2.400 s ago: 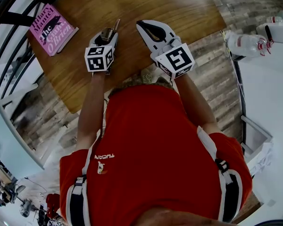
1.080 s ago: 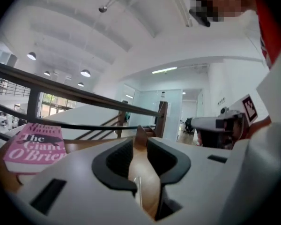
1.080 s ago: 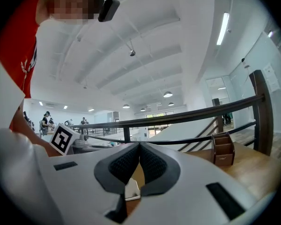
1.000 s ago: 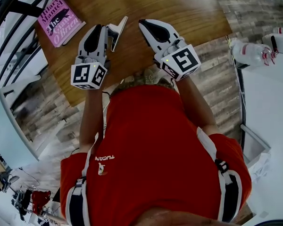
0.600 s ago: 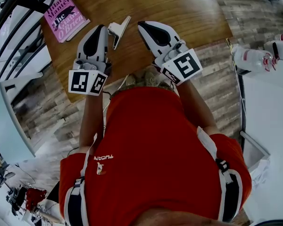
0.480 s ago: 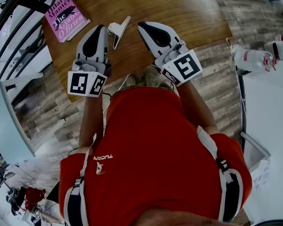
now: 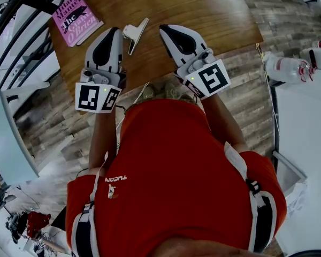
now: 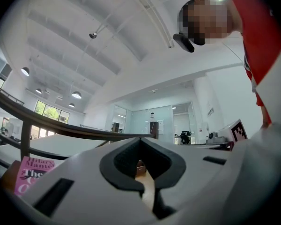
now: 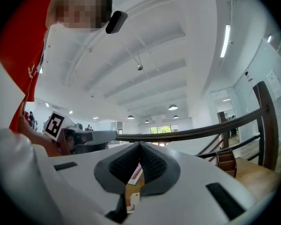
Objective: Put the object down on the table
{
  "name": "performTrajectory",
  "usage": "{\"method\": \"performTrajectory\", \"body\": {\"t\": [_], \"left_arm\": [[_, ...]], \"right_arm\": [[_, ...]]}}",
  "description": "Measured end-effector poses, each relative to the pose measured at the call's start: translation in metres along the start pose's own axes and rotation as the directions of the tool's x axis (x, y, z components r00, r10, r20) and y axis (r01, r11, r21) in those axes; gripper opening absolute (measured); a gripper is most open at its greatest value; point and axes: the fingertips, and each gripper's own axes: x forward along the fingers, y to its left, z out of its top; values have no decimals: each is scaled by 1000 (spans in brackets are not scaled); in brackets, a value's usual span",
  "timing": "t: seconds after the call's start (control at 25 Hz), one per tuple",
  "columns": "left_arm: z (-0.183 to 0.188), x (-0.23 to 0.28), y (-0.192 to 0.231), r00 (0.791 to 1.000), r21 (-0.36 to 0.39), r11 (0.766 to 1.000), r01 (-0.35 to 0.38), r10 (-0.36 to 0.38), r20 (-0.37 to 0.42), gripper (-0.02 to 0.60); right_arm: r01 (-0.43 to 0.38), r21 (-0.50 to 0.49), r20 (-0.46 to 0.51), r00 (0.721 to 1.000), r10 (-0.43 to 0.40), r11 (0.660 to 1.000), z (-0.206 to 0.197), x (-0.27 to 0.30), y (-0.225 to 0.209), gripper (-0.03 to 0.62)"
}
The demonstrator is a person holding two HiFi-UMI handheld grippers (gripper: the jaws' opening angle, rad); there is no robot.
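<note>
Looks done to me: the clip (image 7: pixel 135 33) lies free on the table (image 7: pixel 203 9), so your left hand-held gripper (image 7: pixel 114 32) and right hand-held gripper (image 7: pixel 166 30) just flank it, both closed and empty.

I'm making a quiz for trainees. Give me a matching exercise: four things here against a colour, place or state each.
1 book
2 clip
3 bottle
4 left gripper

a shut, empty
b pink
c silver, lying on the table
d off the table, far right

Pairs: 1-b, 2-c, 3-d, 4-a
</note>
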Motion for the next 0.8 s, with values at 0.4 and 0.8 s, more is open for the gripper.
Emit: {"method": "performTrajectory", "body": {"t": [0.4,0.8], "left_arm": [[-6,1,-1,1000,-23,1000,7,-7,-5,9],[-14,0,3,1000,-43,999,4,-4,-15,9]], "right_arm": [[0,-14,-9,1000,0,1000,0,-3,2,25],[-1,-12,-24,1000,0,1000,-5,-3,2,25]]}}
